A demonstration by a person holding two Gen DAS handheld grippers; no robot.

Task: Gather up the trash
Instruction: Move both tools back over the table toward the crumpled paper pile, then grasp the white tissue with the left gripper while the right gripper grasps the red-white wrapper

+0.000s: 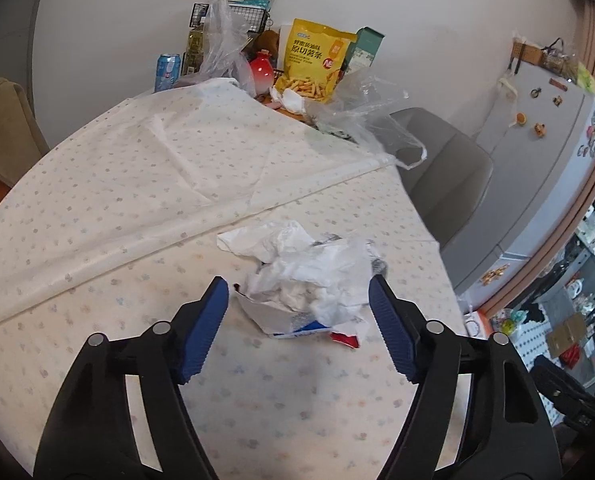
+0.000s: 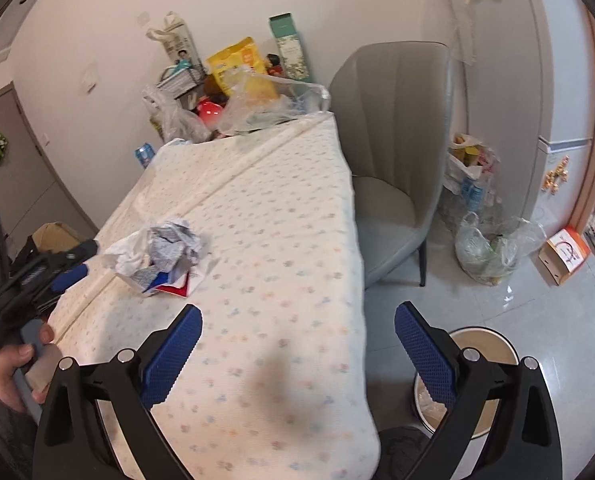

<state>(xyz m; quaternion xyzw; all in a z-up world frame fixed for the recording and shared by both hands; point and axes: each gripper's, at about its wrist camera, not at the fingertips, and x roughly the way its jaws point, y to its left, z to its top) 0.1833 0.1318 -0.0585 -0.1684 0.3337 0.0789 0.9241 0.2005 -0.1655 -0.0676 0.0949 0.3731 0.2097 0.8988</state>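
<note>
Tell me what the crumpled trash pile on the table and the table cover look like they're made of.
Crumpled trash pile: mostly thin white paper or tissue, matte with sharp creases, plus a glossier printed red-and-blue wrapper, probably coated paper or plastic. Table cover: looks like thin disposable plastic or nonwoven sheet, holding fold lines with a faint sheen.

Home dining corner, fridge (image 1: pixel 545 152) (magnets), snack-cluttered table (image 2: pixel 281 240)

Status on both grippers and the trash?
Left gripper open, flanking crumpled white paper trash pile. Right gripper open, empty. Round bin on floor. Nothing blocking.
</note>
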